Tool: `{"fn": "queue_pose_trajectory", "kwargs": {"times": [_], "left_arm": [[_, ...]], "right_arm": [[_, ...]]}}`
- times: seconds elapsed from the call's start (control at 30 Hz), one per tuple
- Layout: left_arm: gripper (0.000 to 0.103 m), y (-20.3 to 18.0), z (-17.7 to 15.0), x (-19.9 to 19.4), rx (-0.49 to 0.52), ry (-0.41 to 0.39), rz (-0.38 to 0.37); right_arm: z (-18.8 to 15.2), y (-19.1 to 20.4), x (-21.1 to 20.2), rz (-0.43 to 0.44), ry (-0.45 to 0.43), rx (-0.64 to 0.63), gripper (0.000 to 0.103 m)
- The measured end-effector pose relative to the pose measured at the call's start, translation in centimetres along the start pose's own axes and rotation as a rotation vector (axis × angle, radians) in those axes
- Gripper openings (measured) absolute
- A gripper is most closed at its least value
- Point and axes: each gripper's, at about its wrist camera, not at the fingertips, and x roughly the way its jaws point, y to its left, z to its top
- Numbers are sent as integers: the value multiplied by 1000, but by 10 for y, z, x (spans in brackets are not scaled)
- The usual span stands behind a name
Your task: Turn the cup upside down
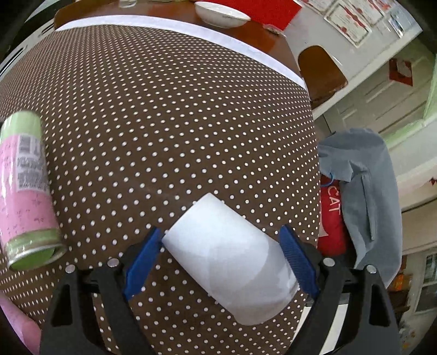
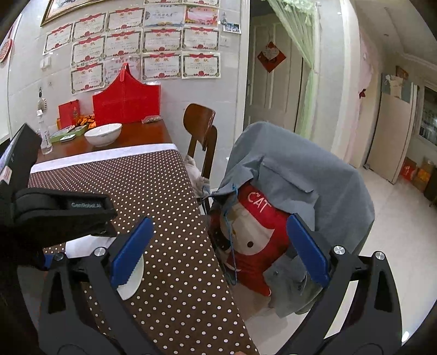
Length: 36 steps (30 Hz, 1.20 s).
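Observation:
A white paper cup (image 1: 232, 259) sits tilted between the blue pads of my left gripper (image 1: 222, 245), which is shut on it above the brown polka-dot tablecloth (image 1: 164, 123). The cup's narrow closed end points away to the upper left and its wider end is toward the camera. In the right wrist view my right gripper (image 2: 218, 240) is open and empty, held off the table's right edge. There a sliver of the cup (image 2: 133, 281) shows behind the left finger, with the left gripper's black body (image 2: 60, 215) beside it.
A pink and green can (image 1: 24, 191) lies on its side at the table's left. A white bowl (image 1: 221, 12) stands at the far end, near red boxes (image 2: 125, 98). A chair draped with grey cloth (image 2: 297, 185) and a red cat cushion (image 2: 254, 232) stands at the right edge.

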Motion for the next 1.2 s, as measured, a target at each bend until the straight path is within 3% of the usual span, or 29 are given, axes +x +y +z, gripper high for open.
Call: {"fn": "queue_pose_trajectory", "kwargs": {"times": [0.37, 0.5, 0.6, 0.73, 0.9, 0.97, 1.2], "left_arm": [[88, -27, 8, 23, 115, 55, -1], [89, -32, 7, 41, 105, 148, -45], [89, -39, 2, 46, 146, 155, -38], [81, -47, -5, 49, 219, 175, -82], [74, -44, -17, 45, 310, 220, -103], [68, -20, -26, 32, 318, 245, -117], [67, 12, -58, 2, 465, 259, -90]], "right_arm": [[-3, -7, 2, 15, 17, 28, 96], [-7, -12, 1, 6, 25, 34, 96], [-8, -16, -2, 7, 30, 43, 96], [-10, -19, -9, 7, 22, 53, 96], [-16, -18, -18, 25, 32, 69, 96], [-21, -16, -23, 41, 43, 71, 97], [-40, -17, -40, 111, 104, 123, 97]]}}
